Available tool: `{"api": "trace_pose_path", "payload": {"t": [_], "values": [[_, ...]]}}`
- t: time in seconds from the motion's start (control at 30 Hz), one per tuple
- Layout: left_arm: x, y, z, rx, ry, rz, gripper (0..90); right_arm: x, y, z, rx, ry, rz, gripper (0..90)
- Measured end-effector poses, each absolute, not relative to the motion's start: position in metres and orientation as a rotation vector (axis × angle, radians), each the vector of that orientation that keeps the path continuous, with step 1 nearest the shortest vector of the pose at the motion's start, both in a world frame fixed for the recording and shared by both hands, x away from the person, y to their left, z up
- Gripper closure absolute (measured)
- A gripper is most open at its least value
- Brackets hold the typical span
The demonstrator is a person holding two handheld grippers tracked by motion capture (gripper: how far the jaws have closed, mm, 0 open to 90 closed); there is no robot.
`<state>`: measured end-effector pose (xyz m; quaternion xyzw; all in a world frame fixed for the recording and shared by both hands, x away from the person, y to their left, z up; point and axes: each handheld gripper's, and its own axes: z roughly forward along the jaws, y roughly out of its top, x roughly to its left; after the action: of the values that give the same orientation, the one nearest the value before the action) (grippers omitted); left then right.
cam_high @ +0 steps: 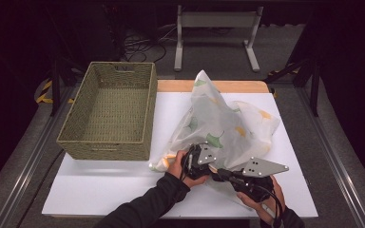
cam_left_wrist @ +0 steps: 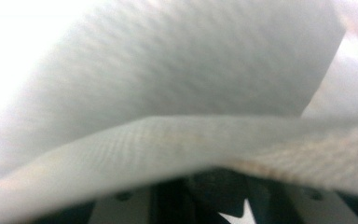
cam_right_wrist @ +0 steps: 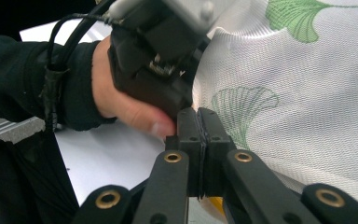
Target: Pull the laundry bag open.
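both forearms come in at the near edge of the white table (cam_high: 100, 190), and the grippers meet at the near hem of the sheer leaf-printed cloth (cam_high: 223, 123), which lies heaped right of the empty woven basket (cam_high: 109, 111). left gripper (cam_high: 204, 159) is buried in the fabric; its own view is blurred cloth draped over the fingers, so i cannot tell whether they pinch it. right gripper (cam_right_wrist: 199, 128) has its fingers pressed flat together, seemingly on the cloth's edge, though the fabric between them is hard to make out. this slippery weave could slide free if either hand pulls early, and the loose far folds could snag. cloth hides the table beneath.
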<state>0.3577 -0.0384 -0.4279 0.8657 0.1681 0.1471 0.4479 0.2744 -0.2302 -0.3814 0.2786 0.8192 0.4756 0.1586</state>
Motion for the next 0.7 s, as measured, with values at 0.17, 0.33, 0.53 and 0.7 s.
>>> {"api": "trace_pose_path", "payload": {"t": [0.17, 0.33, 0.53, 0.7], "values": [[0.363, -0.034, -0.413, 1.957, 0.508, 0.400, 76.2, 0.270, -0.231, -0.366, 0.767, 2.310, 1.428, 89.8], [0.382, -0.037, -0.415, 1.902, 0.623, 0.434, 76.5, 0.267, -0.228, -0.354, 0.735, 2.294, 1.470, 89.8], [0.406, -0.036, -0.431, 1.870, 0.708, 0.506, 75.2, 0.268, -0.228, -0.368, 0.758, 2.341, 1.394, 89.8], [0.403, -0.029, -0.434, 1.917, 0.630, 0.477, 63.6, 0.273, -0.231, -0.383, 0.784, 2.365, 1.281, 89.8]]}}
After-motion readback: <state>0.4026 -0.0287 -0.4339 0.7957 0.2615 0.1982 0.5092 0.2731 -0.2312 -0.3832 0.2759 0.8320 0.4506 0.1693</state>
